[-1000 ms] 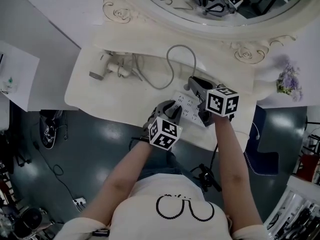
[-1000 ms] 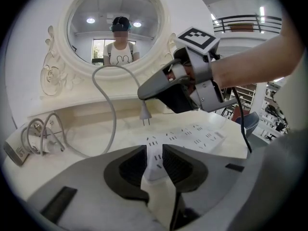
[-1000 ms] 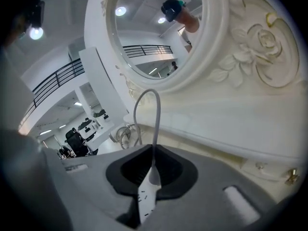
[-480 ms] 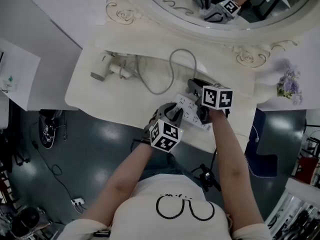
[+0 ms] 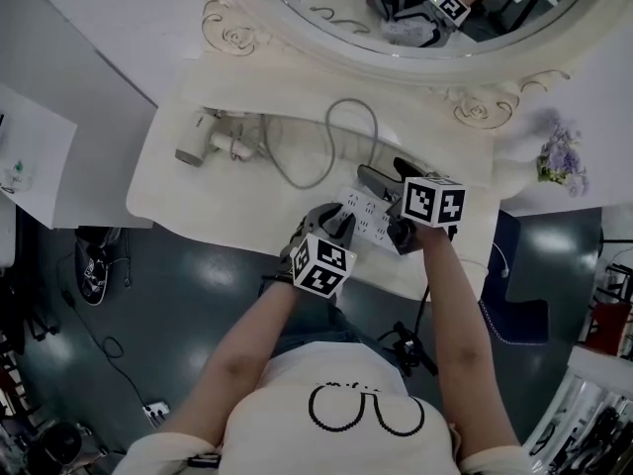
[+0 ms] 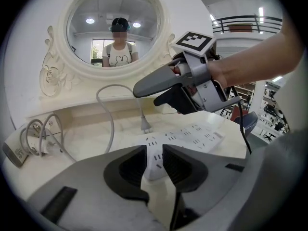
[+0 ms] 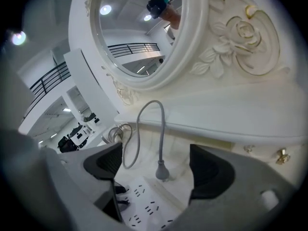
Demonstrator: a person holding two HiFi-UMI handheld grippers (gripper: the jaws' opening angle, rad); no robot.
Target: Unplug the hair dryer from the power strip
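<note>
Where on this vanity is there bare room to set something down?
The front-left table, between dryer and strip, is bare. So is the ledge under the mirror. Crowded: the middle, where the cord loop, plug and strip meet. The back left holds the dryer and coiled cord.

1. The power strip (image 5: pixel 368 211) is showing white, with dark socket slots.
2. The cable (image 7: pixel 162 129) and its plug (image 7: pixel 162 170) are showing grey.
3. The hair dryer (image 5: pixel 196 142), at 10 o'clock, is showing white with a grey nozzle.
4. The vanity table (image 5: pixel 198 196) and mirror frame (image 5: pixel 237 38) are showing cream, with scroll relief.
5. The left gripper (image 6: pixel 154 162) is showing a grey shell, black pads and a black-and-white square-marker cube (image 5: pixel 324 263).
6. The flowers (image 5: pixel 562 161), at 3 o'clock, are showing purple.
</note>
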